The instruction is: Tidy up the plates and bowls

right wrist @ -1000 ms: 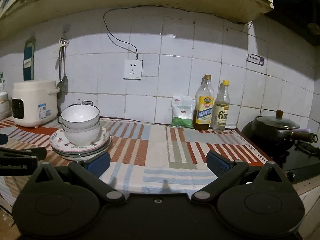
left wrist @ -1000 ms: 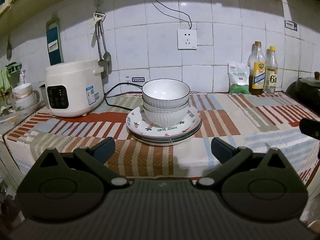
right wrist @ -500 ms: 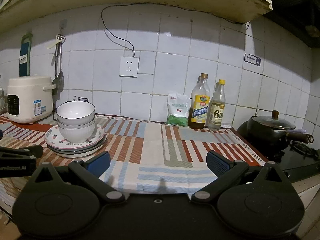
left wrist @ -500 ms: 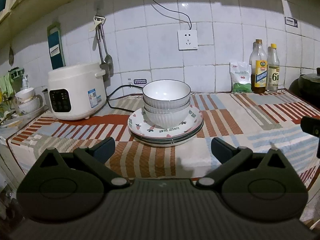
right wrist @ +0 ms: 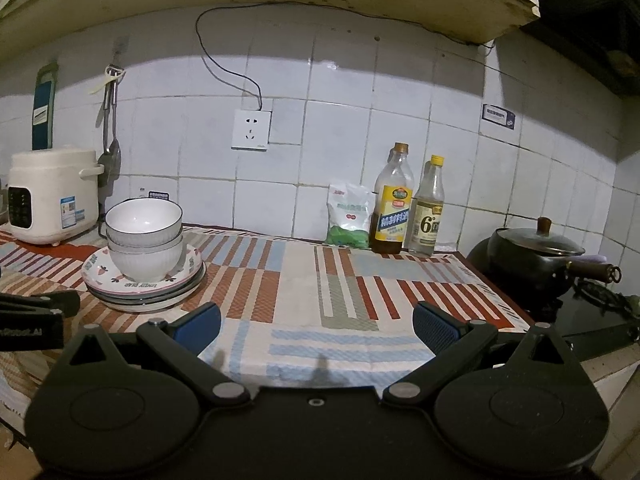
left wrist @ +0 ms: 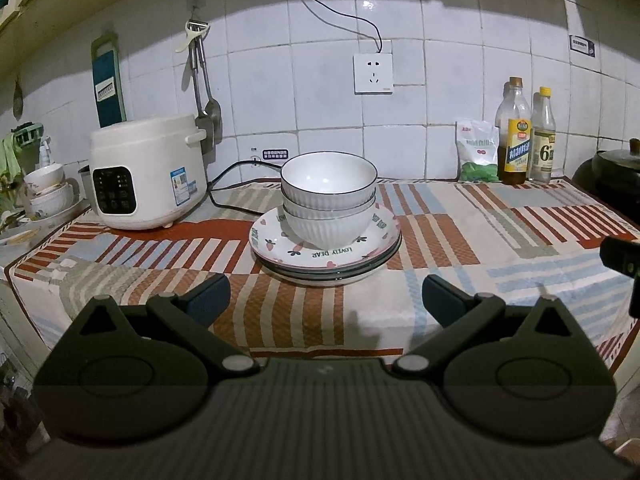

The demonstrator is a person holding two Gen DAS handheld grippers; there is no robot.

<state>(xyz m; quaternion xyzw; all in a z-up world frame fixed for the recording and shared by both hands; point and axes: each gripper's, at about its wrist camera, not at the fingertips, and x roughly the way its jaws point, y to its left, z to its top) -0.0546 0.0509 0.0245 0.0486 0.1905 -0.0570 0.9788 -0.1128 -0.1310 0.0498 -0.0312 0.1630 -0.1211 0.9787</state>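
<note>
Landmark is the stacked bowls (left wrist: 329, 196), sitting nested on the stack of plates (left wrist: 325, 250) mid-counter on the striped cloth (left wrist: 460, 232). The top plate has small prints and lettering on its rim.

Far left of the bowls: extra dishes (left wrist: 48, 194) piled at the counter's edge. Closer left, well apart from the bowls: white rice cooker (left wrist: 146, 172), its black cord (left wrist: 232, 192) running along the cloth behind the bowls' left side. On the tiled wall above and left of the bowls: blue grater (left wrist: 107, 82), then hanging utensils (left wrist: 206, 92) on a hook. Above and just right of the bowls: wall socket (left wrist: 373, 73) with a thin wire going up.

Right of the bowls, against the wall: green-and-white bag (left wrist: 478, 152), then oil bottle (left wrist: 515, 134), then clear bottle (left wrist: 543, 138), side by side and close together. Farthest right: black lidded pot (right wrist: 534, 256) on the stove, handle pointing right.

Left gripper (left wrist: 325, 300): fingers spread wide, nothing between them, in front of the bowls and apart from the plates. Right gripper (right wrist: 316, 326): fingers spread wide, nothing held, over bare cloth to the right of the bowls, well apart from them.
</note>
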